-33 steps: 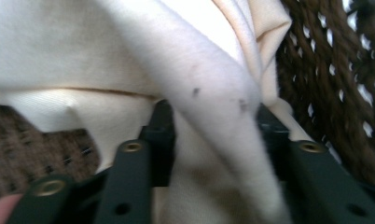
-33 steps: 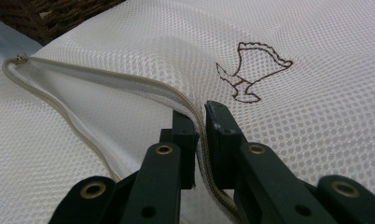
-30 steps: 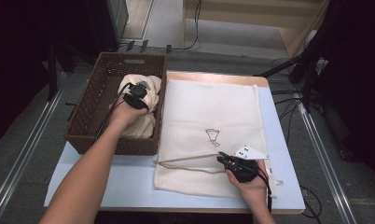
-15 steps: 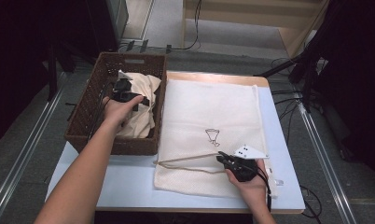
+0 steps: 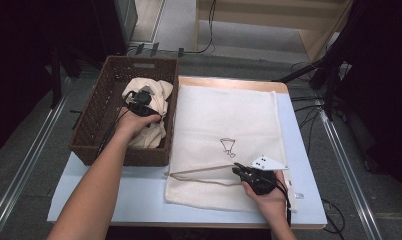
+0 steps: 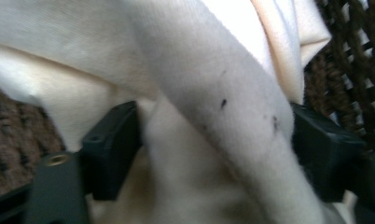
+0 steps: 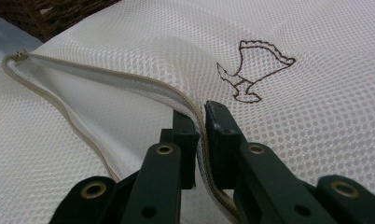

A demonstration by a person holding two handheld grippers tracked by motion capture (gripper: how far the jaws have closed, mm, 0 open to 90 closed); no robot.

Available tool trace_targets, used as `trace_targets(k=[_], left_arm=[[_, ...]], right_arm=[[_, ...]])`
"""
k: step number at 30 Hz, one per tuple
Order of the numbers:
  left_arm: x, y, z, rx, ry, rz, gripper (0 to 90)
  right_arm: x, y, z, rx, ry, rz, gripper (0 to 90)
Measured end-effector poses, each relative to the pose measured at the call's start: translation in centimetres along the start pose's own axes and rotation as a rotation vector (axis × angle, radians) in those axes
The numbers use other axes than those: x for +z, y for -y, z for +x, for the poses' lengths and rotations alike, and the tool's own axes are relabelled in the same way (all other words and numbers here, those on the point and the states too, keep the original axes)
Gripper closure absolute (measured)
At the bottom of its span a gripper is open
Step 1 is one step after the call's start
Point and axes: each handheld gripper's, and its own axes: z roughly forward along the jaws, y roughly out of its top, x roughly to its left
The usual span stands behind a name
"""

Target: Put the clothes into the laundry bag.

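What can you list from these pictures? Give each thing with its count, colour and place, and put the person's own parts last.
wicker basket: one, dark brown, left part of the table.
cloth: one bundle, cream, inside the basket.
mesh laundry bag: one, white with a small brown emblem, flat on the table right of the basket, zip edge lifted open.
table: one, pale blue top.
cables: several, black, on the floor right of the table.
left tongs: one, black, in the basket, jaws apart around a fold of cloth.
right tongs: one, black, pinching the bag's zip edge.
forearms: two, reaching in from the bottom.
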Motion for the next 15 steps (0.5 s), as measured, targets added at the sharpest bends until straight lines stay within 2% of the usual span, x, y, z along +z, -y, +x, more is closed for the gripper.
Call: trace_targets(k=[3,5,6,7,10,11,12,15], left_arm=[[-0.2,0.0,-0.3,0.041,0.0,-0.002,33.6],[-0.5,-0.1,-0.5,0.064,0.013,-0.004,44.6],[-0.7,-0.1,-0.4,0.073,0.011,-0.003,56.0],[-0.7,0.0,-0.4,0.076,0.012,-0.009,60.9],[-0.9,-0.1,-0.4,0.082,0.02,-0.007,66.0],[-1.0,-0.2,-0.2,0.073,0.032,-0.007,66.7],[-1.1,-0.2,0.1,0.043,0.055,-0.012,67.0],[-2.0,-0.1,1.4,-0.037,0.166,-0.072,67.4]], right_arm=[[0.0,0.0,0.0,0.001,0.0,0.001,83.8],[0.0,0.0,0.0,0.003,0.0,0.001,83.8],[0.0,0.0,0.0,0.004,0.0,0.001,83.8],[0.0,0.0,0.0,0.002,0.002,0.0,83.8],[0.0,0.0,0.0,0.005,0.001,0.001,83.9],[0.0,0.0,0.0,0.004,0.001,0.0,83.9],[0.0,0.0,0.0,0.003,0.001,0.001,84.2],[0.0,0.0,0.0,-0.005,0.005,-0.001,85.7]])
